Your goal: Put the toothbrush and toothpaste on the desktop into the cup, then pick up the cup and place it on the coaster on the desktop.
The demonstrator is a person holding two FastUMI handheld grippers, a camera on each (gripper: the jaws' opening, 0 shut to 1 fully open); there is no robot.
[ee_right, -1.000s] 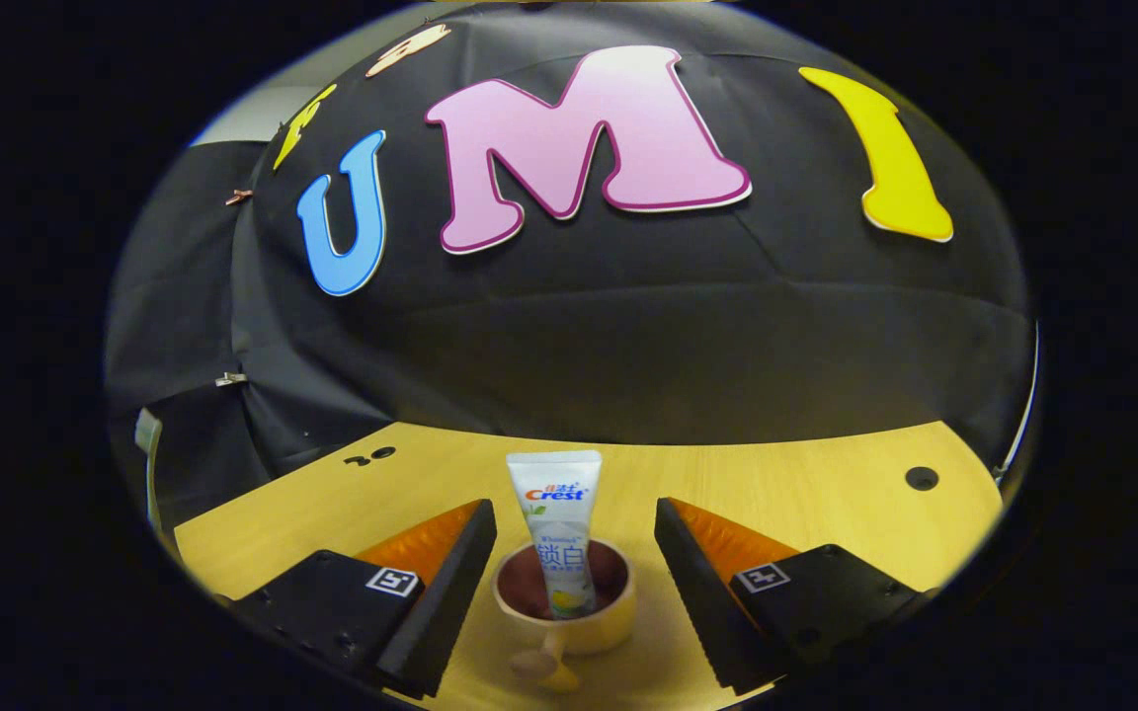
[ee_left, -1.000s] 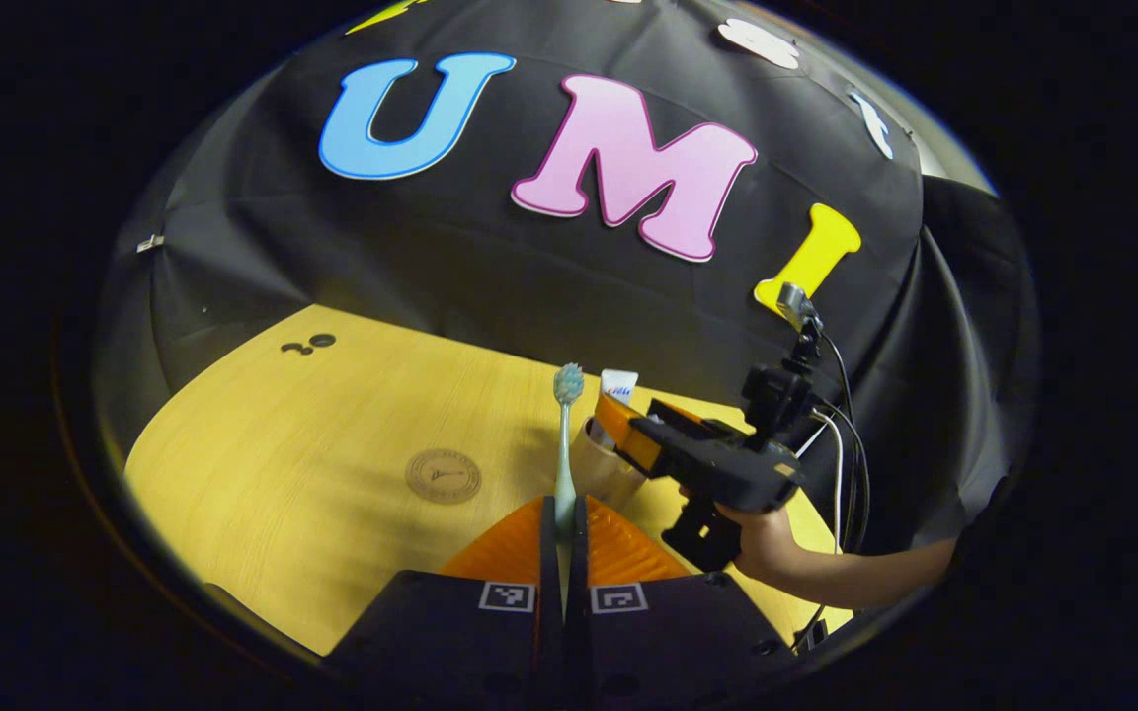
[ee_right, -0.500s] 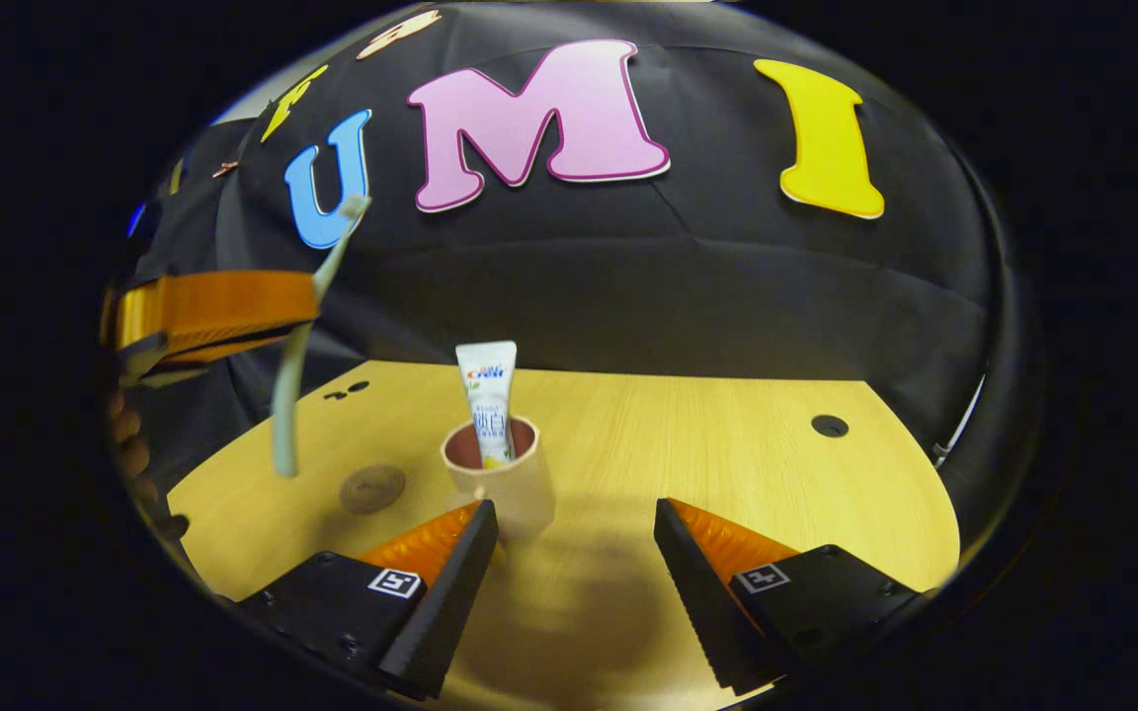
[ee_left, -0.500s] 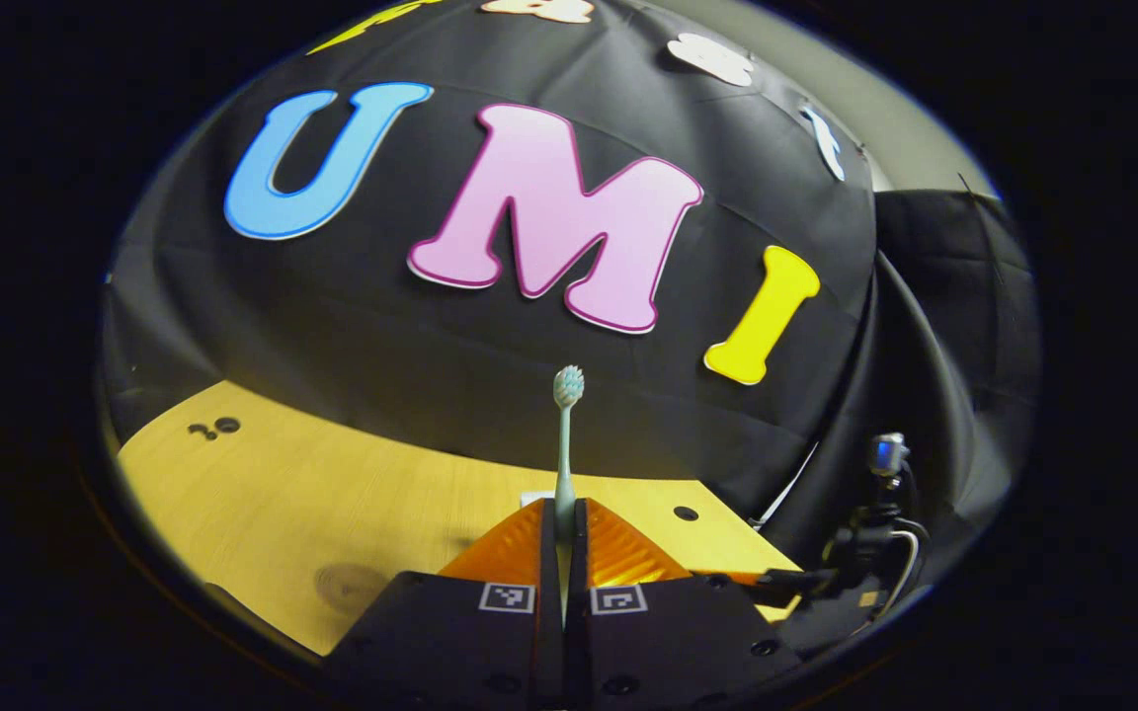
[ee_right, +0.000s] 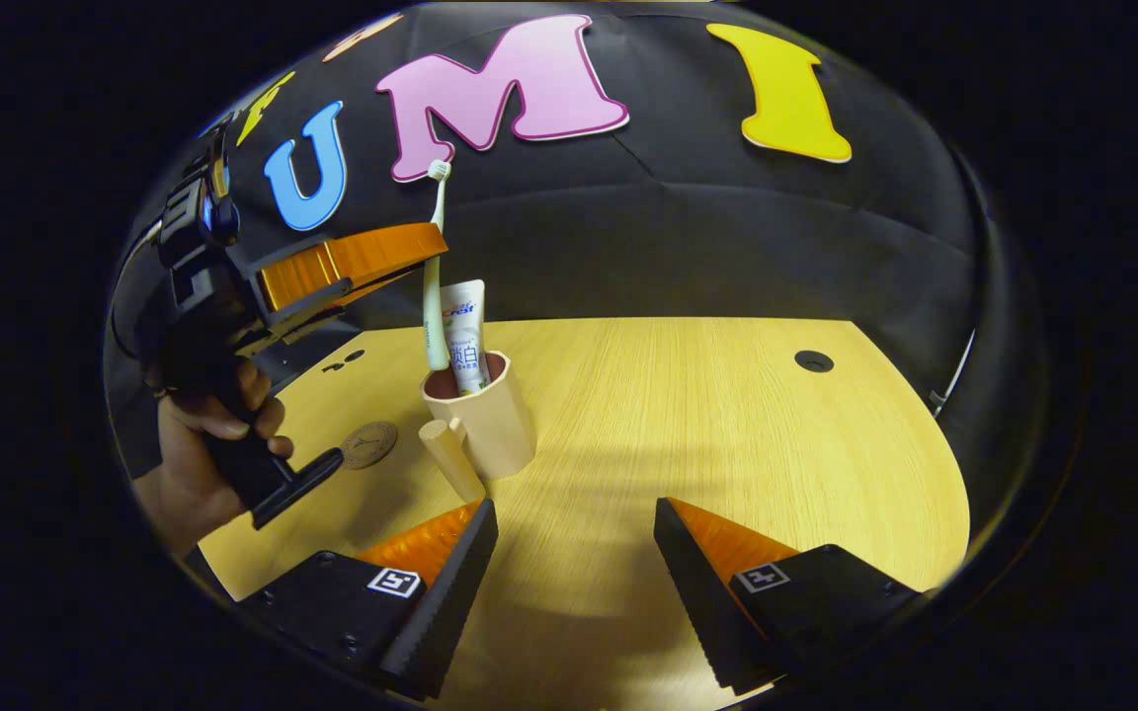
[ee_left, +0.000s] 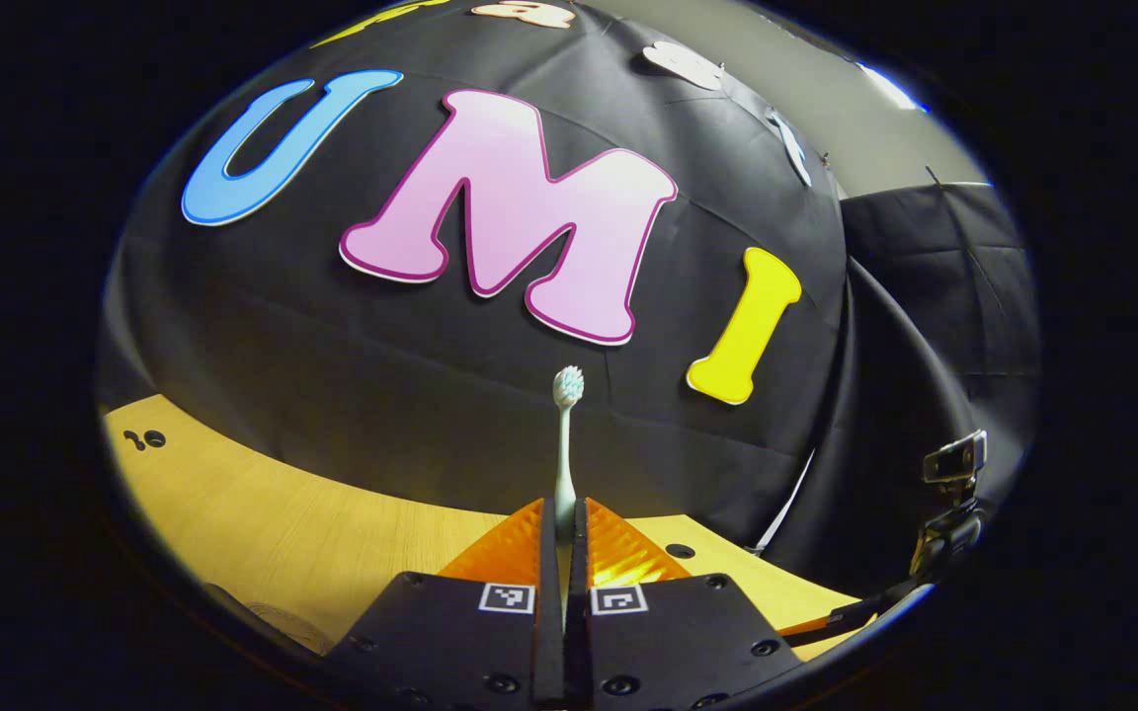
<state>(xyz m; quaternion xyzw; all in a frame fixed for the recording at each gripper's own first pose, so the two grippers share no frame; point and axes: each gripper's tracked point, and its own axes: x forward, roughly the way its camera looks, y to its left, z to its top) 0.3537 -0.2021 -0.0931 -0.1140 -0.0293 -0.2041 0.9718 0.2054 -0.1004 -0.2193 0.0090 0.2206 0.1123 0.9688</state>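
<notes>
1. Between the left gripper's (ee_left: 563, 518) own fingers, in the left gripper view, a pale green plastic toothbrush (ee_left: 565, 434) stood upright, its bristled head at the top against the black cloth wall (ee_left: 352, 365); the two fingers were pressed together on its handle with no gap showing.
2. Seen from the right gripper view, that same left gripper (ee_right: 431, 247) reached in from the left, held by a person's hand (ee_right: 199, 444), and clamped the toothbrush (ee_right: 431, 296) partway along its handle.
3. The lower end of the toothbrush hung at the mouth of a beige plastic cup with a side handle (ee_right: 485, 420); whether the end touched the cup's inside could not be told.
4. A white toothpaste tube (ee_right: 465, 336) stood in the cup, leaning a little, just beside the toothbrush.
5. The cup rested on the light wooden desktop (ee_right: 707, 415), with a round brown coaster (ee_right: 368, 443) lying flat near it, apart from it on the left.
6. The right gripper (ee_right: 574, 538) hovered over the desktop with its fingers spread wide, holding and touching nothing, the cup farther off ahead of its left finger.
</notes>
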